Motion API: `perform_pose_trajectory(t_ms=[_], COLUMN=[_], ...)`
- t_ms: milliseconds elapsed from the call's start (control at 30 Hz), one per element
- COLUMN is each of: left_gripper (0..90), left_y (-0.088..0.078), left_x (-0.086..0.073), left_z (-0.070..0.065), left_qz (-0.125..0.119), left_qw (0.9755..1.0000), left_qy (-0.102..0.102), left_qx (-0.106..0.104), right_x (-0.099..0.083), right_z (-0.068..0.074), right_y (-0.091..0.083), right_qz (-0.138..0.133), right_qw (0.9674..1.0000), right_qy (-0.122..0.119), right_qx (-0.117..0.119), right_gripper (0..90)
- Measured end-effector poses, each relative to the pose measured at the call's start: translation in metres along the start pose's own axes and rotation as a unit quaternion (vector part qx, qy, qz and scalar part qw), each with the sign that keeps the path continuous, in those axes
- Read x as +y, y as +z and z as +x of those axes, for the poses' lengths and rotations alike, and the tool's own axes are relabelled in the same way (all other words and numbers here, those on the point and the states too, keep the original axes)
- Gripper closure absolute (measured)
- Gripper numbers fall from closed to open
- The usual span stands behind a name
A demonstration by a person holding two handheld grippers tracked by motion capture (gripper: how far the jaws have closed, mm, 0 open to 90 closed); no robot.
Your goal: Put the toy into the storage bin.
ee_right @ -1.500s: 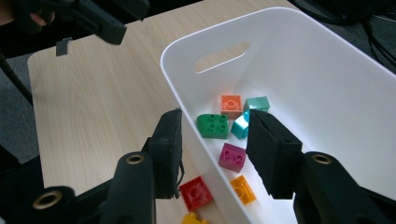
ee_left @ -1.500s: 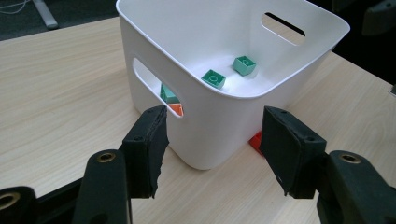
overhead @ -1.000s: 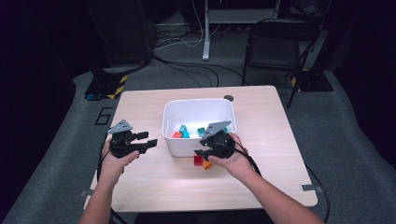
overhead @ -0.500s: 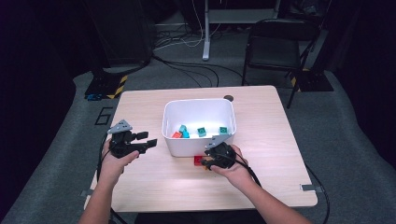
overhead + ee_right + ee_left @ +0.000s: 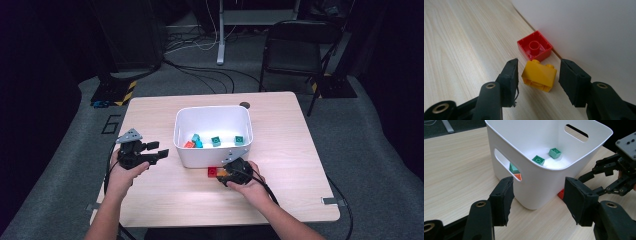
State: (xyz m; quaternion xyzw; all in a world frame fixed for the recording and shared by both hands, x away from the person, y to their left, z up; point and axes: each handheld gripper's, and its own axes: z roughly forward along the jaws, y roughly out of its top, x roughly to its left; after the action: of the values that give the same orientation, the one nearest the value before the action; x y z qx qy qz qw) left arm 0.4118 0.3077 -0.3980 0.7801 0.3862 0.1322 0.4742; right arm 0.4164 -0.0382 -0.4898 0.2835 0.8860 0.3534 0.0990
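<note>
Moved: my right gripper [image 5: 537,75] has come down beside the bin [image 5: 212,150] since a second ago, from above the bin's near rim to the table, and its jaws have just been opening, with the yellow brick [image 5: 539,75] between them.
Yellow brick: on the table just in front of the bin's near wall, lying on its side with studs toward the wall, its corner touching or nearly touching the red brick [image 5: 534,48].
Red brick: hollow side up, closer to the bin wall than the yellow one, right against its foot.
Right jaws: about half open, one pad on each side of the yellow brick, a gap on both sides, nothing held yet.
Doing it well: I would settle a little lower, so the pads meet the flat faces and not the studs, then close squarely; the brick sits skewed to my jaws, so a slight turn of the hand should stop it twisting out.
Watch: the far pad is near the bin wall; I should keep it off the wall and off the red brick.
Left gripper [image 5: 536,202]: wide open and holding nothing, level at the bin's left side, pointing at its slot.
In the bin: green bricks [image 5: 538,160] and an orange one on the floor.
</note>
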Motion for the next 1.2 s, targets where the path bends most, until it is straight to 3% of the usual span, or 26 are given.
perform_pose_trajectory(t_ms=[267, 400, 567, 833, 1200], left_gripper=[41.3, 41.3, 41.3, 41.3, 41.3], left_y=[0.001, 0.001, 0.001, 0.001, 0.001], left_x=[-0.001, 0.000, -0.001, -0.001, -0.001], left_z=[-0.001, 0.000, 0.000, 0.000, 0.000], left_qz=[-0.001, -0.001, -0.002, -0.001, -0.001], left_qw=[1.0000, 1.0000, 1.0000, 1.0000, 1.0000], left_qy=[-0.003, -0.003, -0.004, -0.003, -0.004], left_qx=[-0.001, -0.001, -0.001, -0.001, -0.001], right_x=[-0.001, -0.001, 0.002, 0.017, 0.052], right_z=[0.006, 0.011, 0.021, 0.029, 0.031], right_y=[0.012, 0.018, 0.019, 0.007, -0.025], right_qz=[0.010, 0.016, 0.019, 0.012, -0.003], right_qw=[0.9999, 0.9997, 0.9986, 0.9975, 0.9955], right_qy=[-0.002, -0.017, -0.045, -0.049, -0.059], right_qx=[0.002, 0.006, 0.021, 0.049, 0.075], right_gripper=[49.7, 57.3, 58.3, 58.4, 58.4])
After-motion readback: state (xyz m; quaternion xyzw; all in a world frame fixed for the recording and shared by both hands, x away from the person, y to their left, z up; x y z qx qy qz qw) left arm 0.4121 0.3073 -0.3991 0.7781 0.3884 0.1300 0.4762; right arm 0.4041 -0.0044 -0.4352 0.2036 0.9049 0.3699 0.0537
